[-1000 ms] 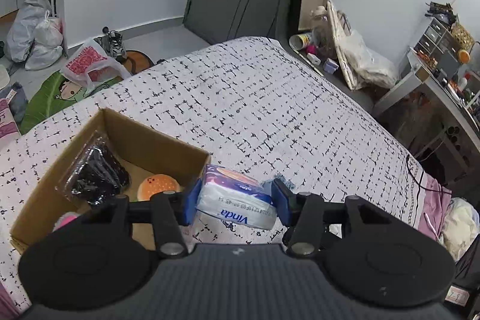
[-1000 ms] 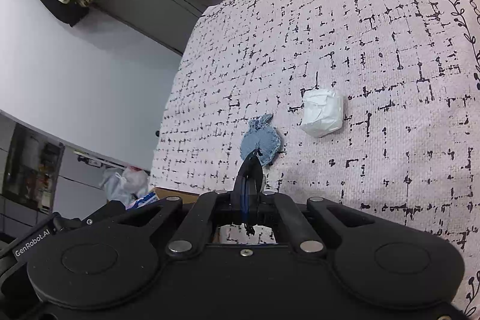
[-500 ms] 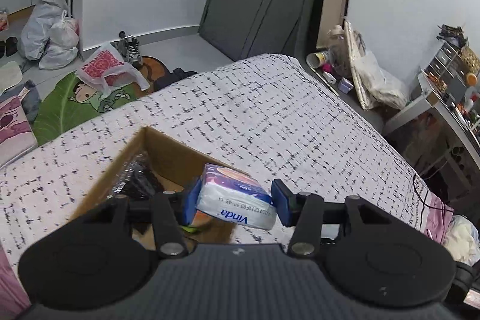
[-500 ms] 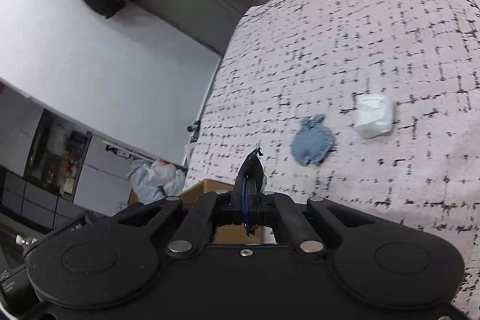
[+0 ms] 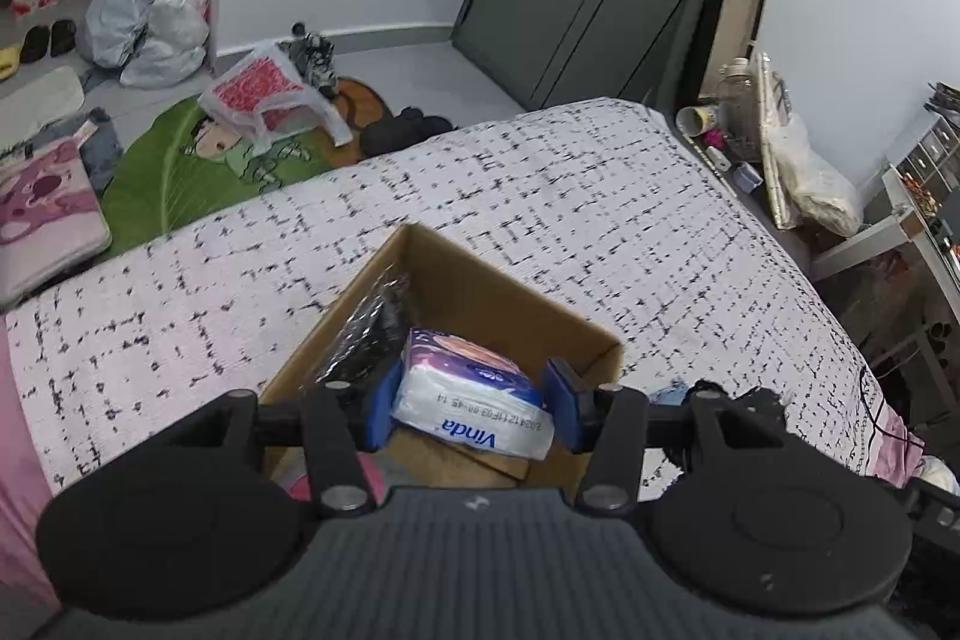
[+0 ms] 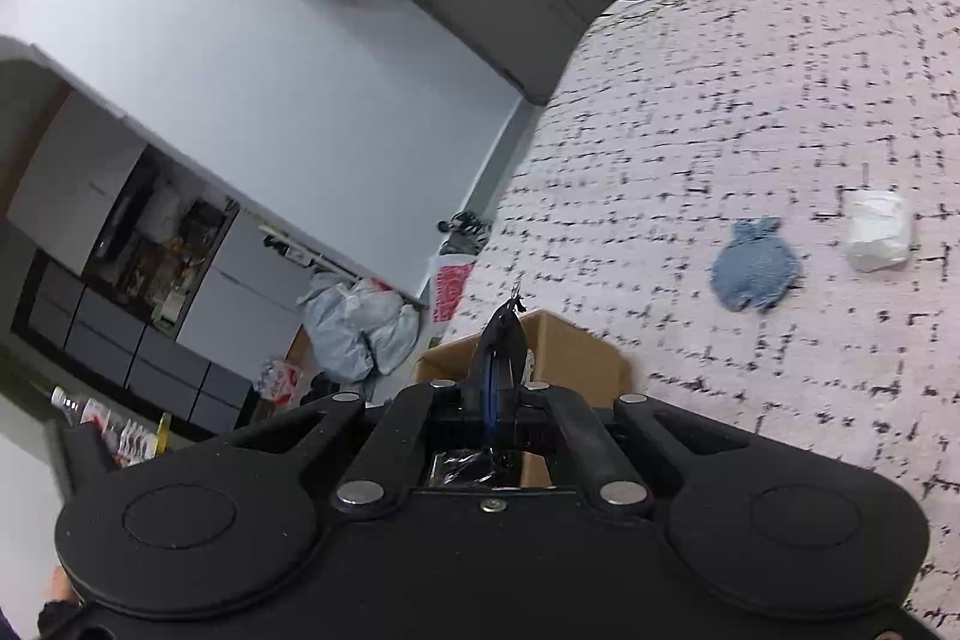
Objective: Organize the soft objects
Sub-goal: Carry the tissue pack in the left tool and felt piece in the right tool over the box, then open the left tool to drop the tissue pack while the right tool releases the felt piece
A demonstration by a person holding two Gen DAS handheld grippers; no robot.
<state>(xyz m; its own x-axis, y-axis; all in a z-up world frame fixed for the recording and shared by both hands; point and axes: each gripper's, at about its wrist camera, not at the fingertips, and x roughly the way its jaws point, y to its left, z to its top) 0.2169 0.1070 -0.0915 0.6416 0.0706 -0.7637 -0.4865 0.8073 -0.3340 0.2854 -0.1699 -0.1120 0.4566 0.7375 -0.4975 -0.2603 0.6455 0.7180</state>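
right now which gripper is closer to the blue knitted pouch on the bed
Probably right. The right gripper, shut and empty, is above the cardboard box with the blue pouch ahead. The left gripper holds the tissue pack over that box.

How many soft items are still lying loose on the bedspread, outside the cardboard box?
2: a blue knitted piece and a white wrapped pack to its right, both beyond the cardboard box. More may lie outside the views.

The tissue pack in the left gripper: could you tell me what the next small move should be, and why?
Probably lower it a little and open the jaws. The left gripper holds the tissue pack above the open cardboard box, which already holds a black packet.
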